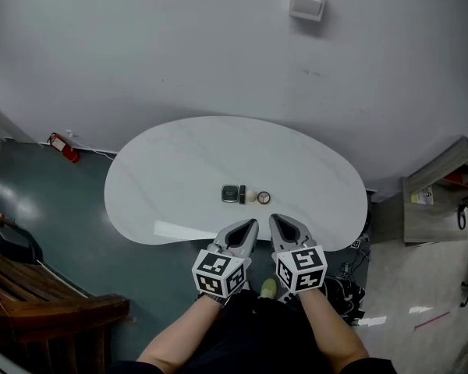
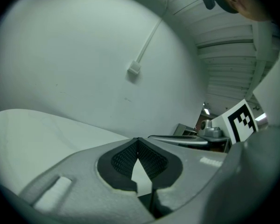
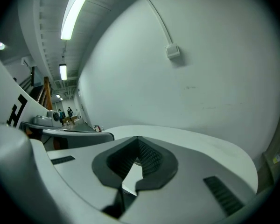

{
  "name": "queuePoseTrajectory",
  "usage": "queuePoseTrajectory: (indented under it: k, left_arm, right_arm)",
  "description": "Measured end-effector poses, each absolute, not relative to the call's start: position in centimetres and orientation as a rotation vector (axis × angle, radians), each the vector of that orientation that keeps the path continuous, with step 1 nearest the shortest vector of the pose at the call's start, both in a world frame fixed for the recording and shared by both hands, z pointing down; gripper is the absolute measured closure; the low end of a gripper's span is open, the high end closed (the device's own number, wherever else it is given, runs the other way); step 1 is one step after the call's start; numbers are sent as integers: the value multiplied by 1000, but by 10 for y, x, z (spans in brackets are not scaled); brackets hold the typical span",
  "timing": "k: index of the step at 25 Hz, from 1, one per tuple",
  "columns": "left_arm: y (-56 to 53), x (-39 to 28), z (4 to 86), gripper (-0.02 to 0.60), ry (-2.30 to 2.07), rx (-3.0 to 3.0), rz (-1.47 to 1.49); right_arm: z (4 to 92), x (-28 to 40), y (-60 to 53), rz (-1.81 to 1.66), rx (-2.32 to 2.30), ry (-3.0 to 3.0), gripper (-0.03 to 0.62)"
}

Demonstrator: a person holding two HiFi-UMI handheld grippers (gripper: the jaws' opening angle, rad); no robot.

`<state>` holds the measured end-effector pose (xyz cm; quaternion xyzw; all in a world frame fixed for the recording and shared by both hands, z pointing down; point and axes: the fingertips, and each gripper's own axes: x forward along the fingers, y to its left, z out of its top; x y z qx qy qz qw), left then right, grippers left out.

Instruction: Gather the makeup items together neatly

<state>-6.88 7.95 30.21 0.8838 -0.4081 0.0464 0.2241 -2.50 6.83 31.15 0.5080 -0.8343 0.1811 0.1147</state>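
Three makeup items lie in a tight row near the front of the white table [image 1: 171,170]: a black square compact [image 1: 232,194], a small pale round puff [image 1: 251,196] and a round dark-rimmed case [image 1: 264,198]. My left gripper [image 1: 253,224] and right gripper [image 1: 273,219] hover side by side just in front of the row, lifted off the table. Both are shut with nothing between their jaws. In the left gripper view the gripper [image 2: 138,140] shows its pads meeting at the tip, and the same holds for the gripper [image 3: 137,139] in the right gripper view. Neither gripper view shows the items.
A wooden bench [image 1: 31,287] stands at the lower left. A grey cabinet [image 1: 444,193] is at the right. A red object [image 1: 62,146] lies on the floor by the wall, which bears a white box [image 1: 306,5].
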Motion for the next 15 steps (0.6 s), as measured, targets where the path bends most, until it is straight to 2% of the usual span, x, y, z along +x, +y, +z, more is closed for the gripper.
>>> queuePoseTrajectory:
  k: [8, 15]
  left_arm:
    - [93, -53, 238, 574, -1167, 2497, 61]
    - [96, -40, 222, 574, -1208, 2518, 49]
  right_arm:
    - [246, -19, 82, 413, 1464, -2562, 580]
    - [228, -12, 89, 363, 1439, -2601, 580]
